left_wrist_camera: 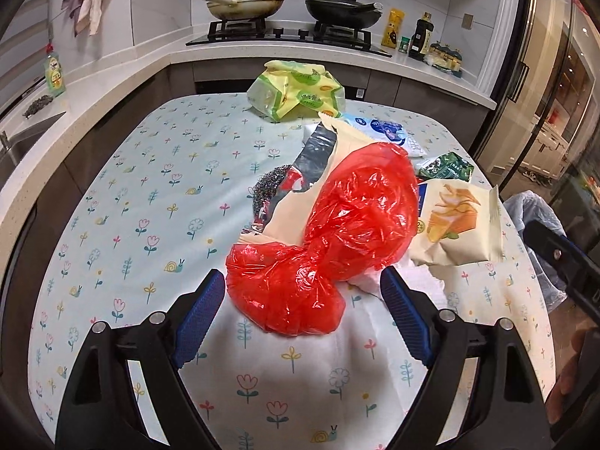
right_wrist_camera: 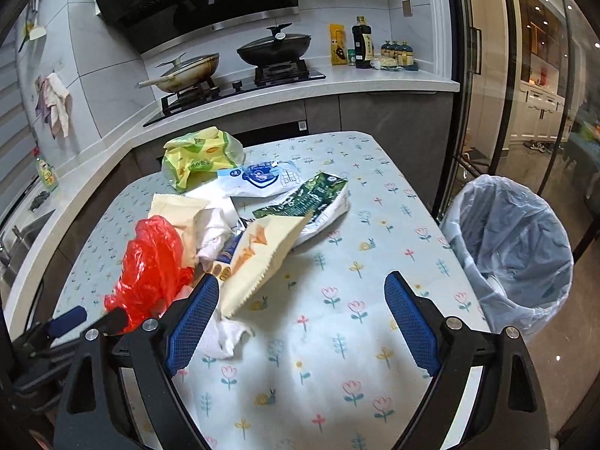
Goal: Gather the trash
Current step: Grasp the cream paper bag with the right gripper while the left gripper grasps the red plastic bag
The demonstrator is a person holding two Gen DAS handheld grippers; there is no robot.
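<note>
A crumpled red plastic bag lies on the flowered tablecloth, its near end between the tips of my open left gripper. Behind it lie a cream snack wrapper, a yellow-green bag, a blue-white packet, a green packet and white tissue. My right gripper is open and empty over bare cloth, right of the cream wrapper and the red bag. A bin with a pale blue liner stands right of the table.
A kitchen counter with a stove, two lidded pans and bottles runs behind the table. A sink counter runs along the left. Glass doors stand at the right. My left gripper shows at the right wrist view's lower left.
</note>
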